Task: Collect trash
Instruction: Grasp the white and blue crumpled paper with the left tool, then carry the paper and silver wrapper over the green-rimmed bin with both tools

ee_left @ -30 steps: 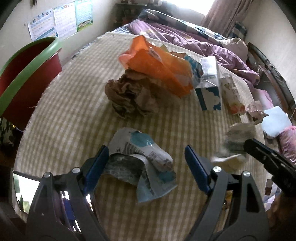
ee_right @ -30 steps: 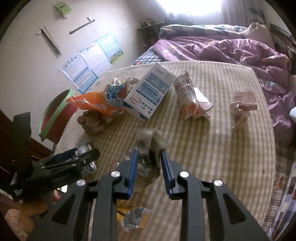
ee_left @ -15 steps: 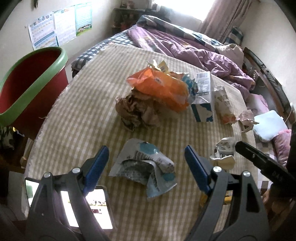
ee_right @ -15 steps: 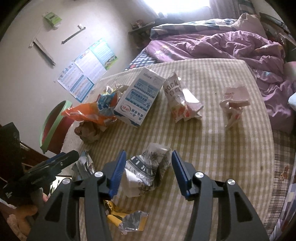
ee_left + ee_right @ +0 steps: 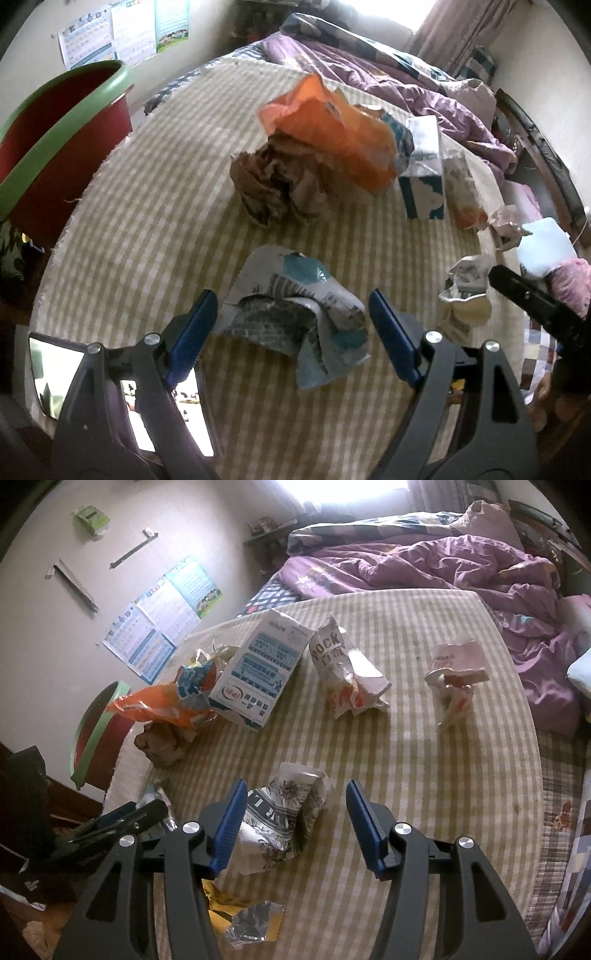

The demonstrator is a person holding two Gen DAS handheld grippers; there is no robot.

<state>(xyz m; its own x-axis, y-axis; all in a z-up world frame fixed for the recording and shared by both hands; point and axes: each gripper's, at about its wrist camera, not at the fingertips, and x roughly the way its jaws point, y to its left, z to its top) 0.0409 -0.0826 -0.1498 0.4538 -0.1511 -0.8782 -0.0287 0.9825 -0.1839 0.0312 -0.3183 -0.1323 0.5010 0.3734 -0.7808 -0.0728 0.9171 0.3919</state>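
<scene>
My left gripper (image 5: 290, 299) is open, its blue pads on either side of a crumpled white and teal wrapper (image 5: 295, 321) that lies on the checked cloth (image 5: 147, 229). Neither pad touches it. My right gripper (image 5: 296, 788) has its jaws opening around a crumpled black-and-white flower-print wrapper (image 5: 284, 819), which rests on the cloth close to the left pad and clear of the right one. That same wrapper (image 5: 465, 295) shows at the right of the left wrist view, beside the right gripper's black tip (image 5: 517, 291). A red bin with a green rim (image 5: 55, 125) stands off the cloth's left edge.
Further back lie an orange bag (image 5: 332, 136), brown crumpled paper (image 5: 277, 184), a blue-and-white carton (image 5: 258, 672), a torn snack packet (image 5: 343, 672) and a pink-white wrapper (image 5: 454, 668). A yellow and silver wrapper (image 5: 243, 915) sits under the right gripper. Purple bedding (image 5: 443, 565) lies behind.
The right gripper's jaws have spread and let go of the flower-print wrapper, which dropped from its raised hold onto the cloth. The left gripper stays open over its wrapper.
</scene>
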